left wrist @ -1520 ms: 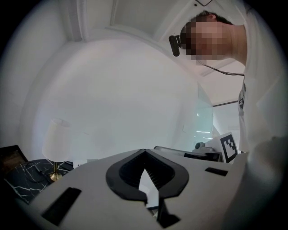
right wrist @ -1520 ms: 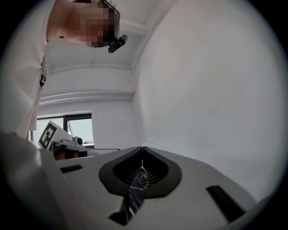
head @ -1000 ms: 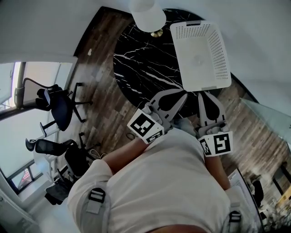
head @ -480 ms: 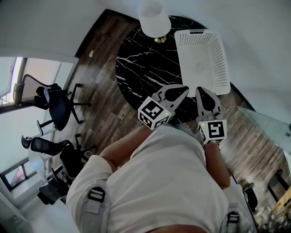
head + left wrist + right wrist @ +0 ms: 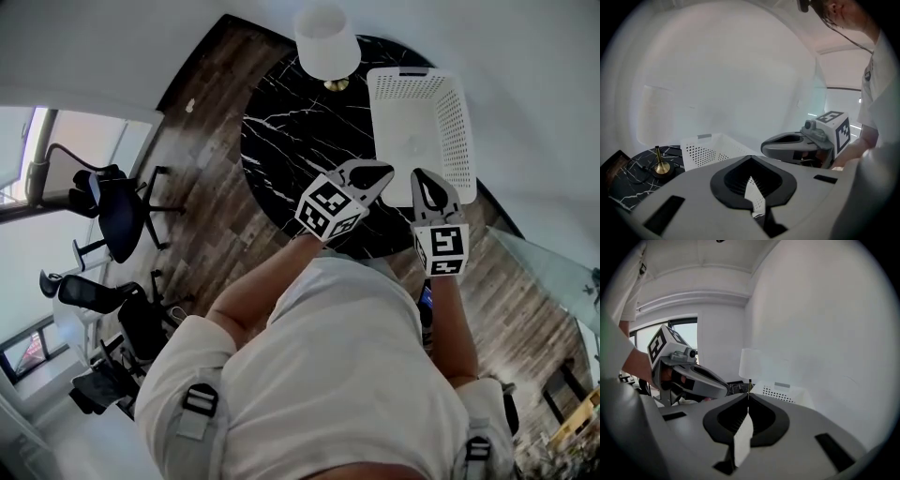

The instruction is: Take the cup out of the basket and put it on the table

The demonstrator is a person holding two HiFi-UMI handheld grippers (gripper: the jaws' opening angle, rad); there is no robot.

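A white perforated basket (image 5: 448,112) stands on the right side of the round black marble table (image 5: 300,141). Inside it I make out only a faint pale round shape (image 5: 413,142); I cannot tell if this is the cup. My left gripper (image 5: 379,172) is shut and empty, over the table's near edge just left of the basket's near corner. My right gripper (image 5: 424,179) is also shut and empty, just short of the basket's near rim. The basket (image 5: 707,147) shows beyond the left gripper (image 5: 751,159), and the basket (image 5: 783,391) also lies ahead of the right gripper (image 5: 747,397).
A lamp with a white shade (image 5: 326,39) and brass base (image 5: 660,167) stands at the table's far side, left of the basket. Office chairs (image 5: 117,211) stand on the wood floor at the left. A white wall runs close behind the table.
Both grippers have moved forward from the person's chest, over the table's near edge and up to the basket. Both stayed shut.
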